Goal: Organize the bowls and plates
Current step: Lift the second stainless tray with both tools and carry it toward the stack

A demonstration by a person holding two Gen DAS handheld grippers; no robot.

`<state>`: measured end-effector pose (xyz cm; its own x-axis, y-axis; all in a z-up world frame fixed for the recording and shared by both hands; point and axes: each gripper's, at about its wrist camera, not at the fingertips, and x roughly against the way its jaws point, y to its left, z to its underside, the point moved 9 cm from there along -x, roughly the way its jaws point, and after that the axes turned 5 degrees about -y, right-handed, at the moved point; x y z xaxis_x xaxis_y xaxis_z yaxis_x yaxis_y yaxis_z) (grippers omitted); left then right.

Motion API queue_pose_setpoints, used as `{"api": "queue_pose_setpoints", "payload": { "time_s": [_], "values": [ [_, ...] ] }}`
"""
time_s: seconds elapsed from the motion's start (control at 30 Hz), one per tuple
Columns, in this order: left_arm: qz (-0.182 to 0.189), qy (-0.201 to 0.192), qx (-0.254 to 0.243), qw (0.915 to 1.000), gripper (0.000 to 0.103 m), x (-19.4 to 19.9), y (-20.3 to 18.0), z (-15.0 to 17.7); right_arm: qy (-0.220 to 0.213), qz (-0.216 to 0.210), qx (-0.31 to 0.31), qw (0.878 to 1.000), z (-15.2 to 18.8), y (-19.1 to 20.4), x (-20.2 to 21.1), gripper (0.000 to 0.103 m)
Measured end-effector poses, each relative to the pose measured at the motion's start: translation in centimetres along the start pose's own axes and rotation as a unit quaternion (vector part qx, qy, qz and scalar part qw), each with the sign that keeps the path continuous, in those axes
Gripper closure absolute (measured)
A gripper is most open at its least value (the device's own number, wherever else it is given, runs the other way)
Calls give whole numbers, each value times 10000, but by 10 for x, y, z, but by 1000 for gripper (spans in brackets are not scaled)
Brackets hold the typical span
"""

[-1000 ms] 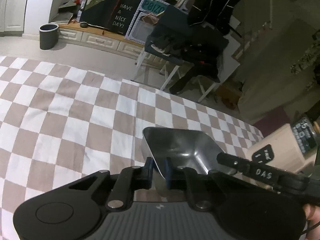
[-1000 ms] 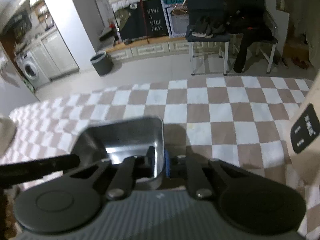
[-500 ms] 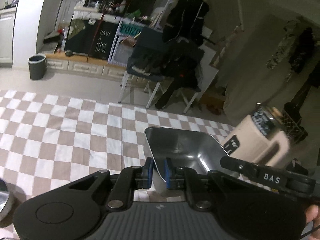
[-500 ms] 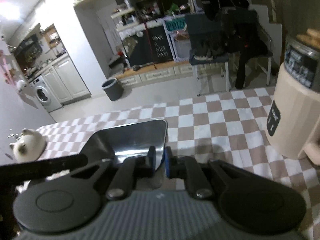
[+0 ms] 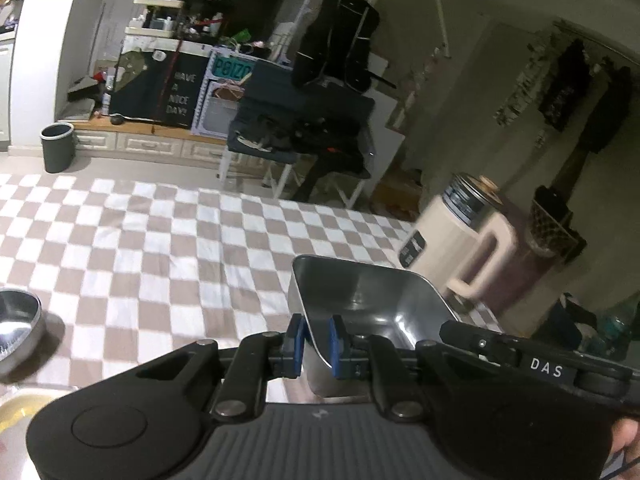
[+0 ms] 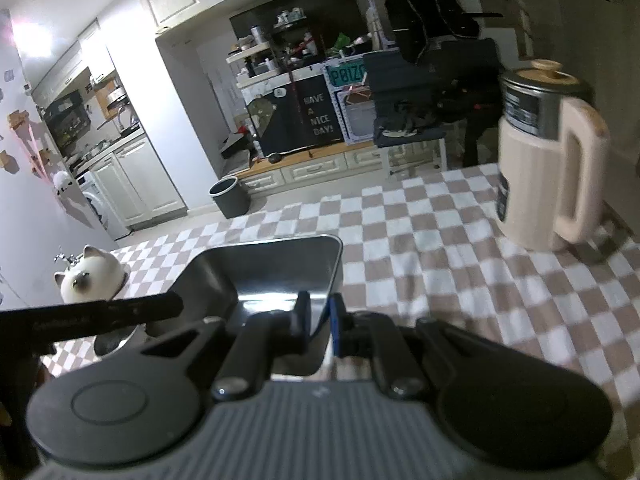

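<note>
while both grippers clamp it, a metal tray hangs above a table covered in a brown-and-white checked cloth. the tray is rectangular with rounded corners, steep sloping walls and a flat bottom, all of bare silvery steel that mirrors the room's light in a pale patch on its floor.

the left gripper has its blue pads narrowed onto the tray's left wall, one pad inside and one outside. the right gripper pinches the opposite wall the same way (its black body also crosses the lower right of the left camera's view, marked "das"). held at both sides, the tray sits roughly level between the two tools, its open mouth upward.

seen from the left camera, a round steel bowl rests on the cloth at the far left edge, well apart from the tray. a cream jug with a dark band, a lid and a large loop handle stands on the cloth to the right. from the right camera, a white cat figurine sits at the table's left side, beyond the left gripper's arm.
</note>
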<state>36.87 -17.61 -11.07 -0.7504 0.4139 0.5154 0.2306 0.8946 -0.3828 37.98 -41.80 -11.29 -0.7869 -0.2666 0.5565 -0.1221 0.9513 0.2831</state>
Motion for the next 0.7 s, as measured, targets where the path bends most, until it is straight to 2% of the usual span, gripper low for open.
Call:
{"api": "queue_pose_setpoints", "payload": {
  "time_s": [0.37,0.53,0.7],
  "values": [
    [330,413,-127,9985,90,7,-23,58,221,403,-263,9986,44,-25,34,91],
    [392,555,-208,9975,90,1,-28,76,232,600,-212,9977,48,-27,39,91],
    [332,811,-250,9958,90,-7,-24,94,177,617,-139,9978,51,-24,45,91]
  ]
}}
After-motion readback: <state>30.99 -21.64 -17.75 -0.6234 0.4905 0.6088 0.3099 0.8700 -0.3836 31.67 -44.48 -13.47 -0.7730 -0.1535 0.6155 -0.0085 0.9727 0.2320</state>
